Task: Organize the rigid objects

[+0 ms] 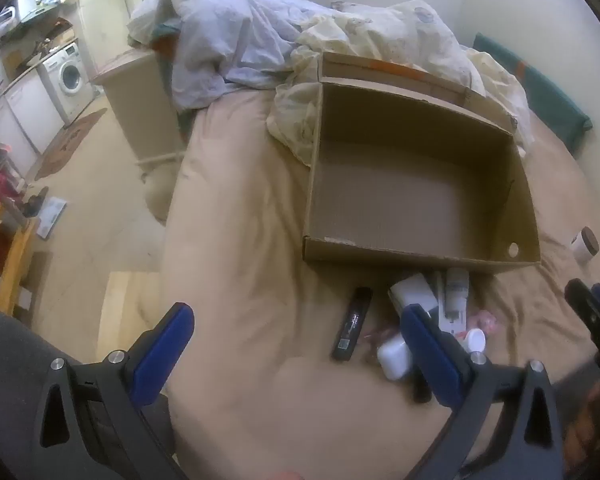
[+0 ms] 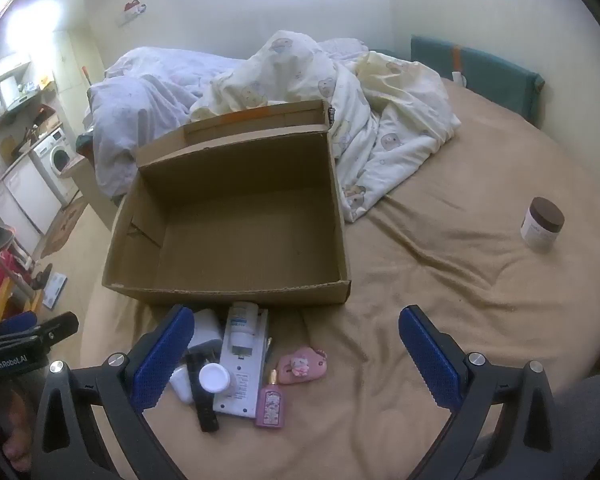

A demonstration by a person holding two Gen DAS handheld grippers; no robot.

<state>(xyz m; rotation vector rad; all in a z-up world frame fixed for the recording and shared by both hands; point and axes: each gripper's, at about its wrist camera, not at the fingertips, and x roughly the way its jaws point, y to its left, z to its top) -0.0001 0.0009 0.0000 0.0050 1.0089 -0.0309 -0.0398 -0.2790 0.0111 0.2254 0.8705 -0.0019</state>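
Observation:
An open, empty cardboard box (image 1: pixel 416 184) (image 2: pixel 236 216) sits on the tan bed. In front of it lies a cluster of small items: a white flat box (image 2: pixel 242 376), a white bottle (image 2: pixel 240 324), a white round cap (image 2: pixel 214 377), a black stick (image 2: pixel 204 396) (image 1: pixel 350 330), a pink perfume bottle (image 2: pixel 271 402), a pink Hello Kitty case (image 2: pixel 303 365) and a white pod (image 1: pixel 394 358). A brown-lidded jar (image 2: pixel 542 224) (image 1: pixel 585 245) stands apart to the right. My left gripper (image 1: pixel 300 344) is open above the bed beside the cluster. My right gripper (image 2: pixel 292 344) is open above the cluster.
Crumpled duvets (image 2: pixel 340 92) lie behind the box. A teal cushion (image 2: pixel 480 72) rests against the wall. The bed's left edge drops to the floor, with a washing machine (image 1: pixel 70 74) and a wooden chair (image 1: pixel 8 248) beyond.

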